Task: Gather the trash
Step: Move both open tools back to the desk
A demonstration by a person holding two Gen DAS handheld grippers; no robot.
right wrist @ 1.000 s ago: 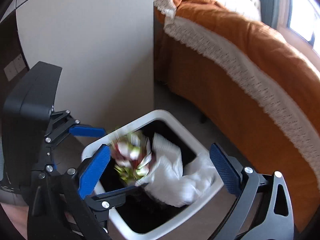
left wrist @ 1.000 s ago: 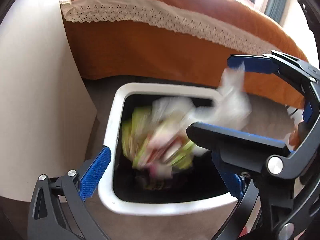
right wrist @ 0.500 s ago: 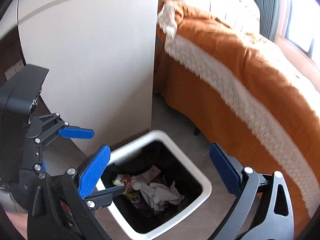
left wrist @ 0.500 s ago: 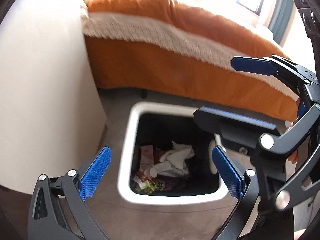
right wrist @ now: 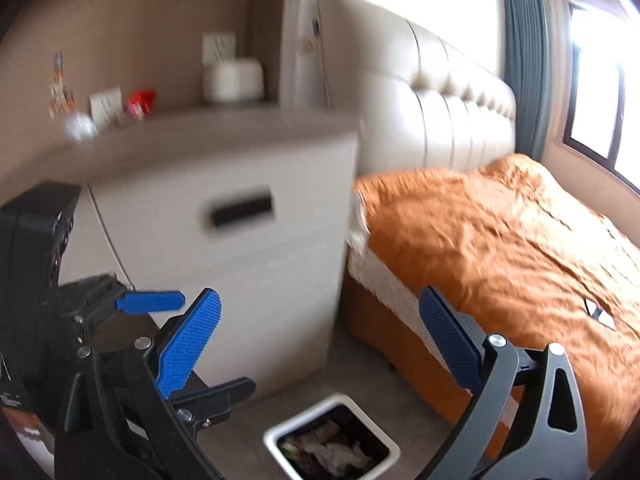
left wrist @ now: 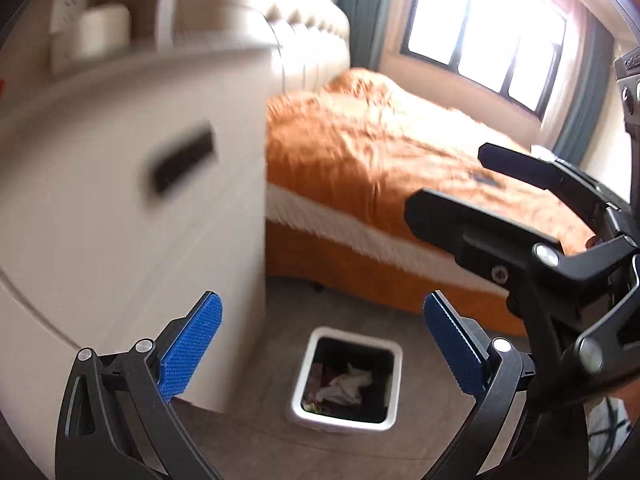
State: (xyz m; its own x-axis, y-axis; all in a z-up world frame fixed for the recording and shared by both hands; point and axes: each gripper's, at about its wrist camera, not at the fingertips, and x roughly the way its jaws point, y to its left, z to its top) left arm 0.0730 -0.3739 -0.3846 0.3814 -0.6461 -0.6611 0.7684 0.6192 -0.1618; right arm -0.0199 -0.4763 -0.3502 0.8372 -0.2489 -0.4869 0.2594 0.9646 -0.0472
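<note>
A white-rimmed trash bin [left wrist: 300, 396] stands on the floor between the nightstand and the bed; it also shows in the right wrist view [right wrist: 276, 438]. Crumpled white tissue [left wrist: 348, 384] and coloured wrappers [right wrist: 294, 451] lie inside it. My left gripper [left wrist: 320, 344] is open and empty, high above the bin. My right gripper [right wrist: 318, 342] is open and empty, also high above the bin. The right gripper shows at the right of the left wrist view [left wrist: 472, 184], and the left gripper at the left of the right wrist view [right wrist: 188, 344].
A white nightstand [right wrist: 240, 248] with a dark handle slot stands left of the bin. On its top are a white jar [right wrist: 234, 80], a red packet [right wrist: 140, 102] and small items. The bed with an orange cover [right wrist: 500, 232] fills the right. A window [left wrist: 488, 36] is behind.
The tissue and wrappers dropped from my grippers into the bin. Both grippers then rose well above it, so the bin looks small and the nightstand top and bed came into view.
</note>
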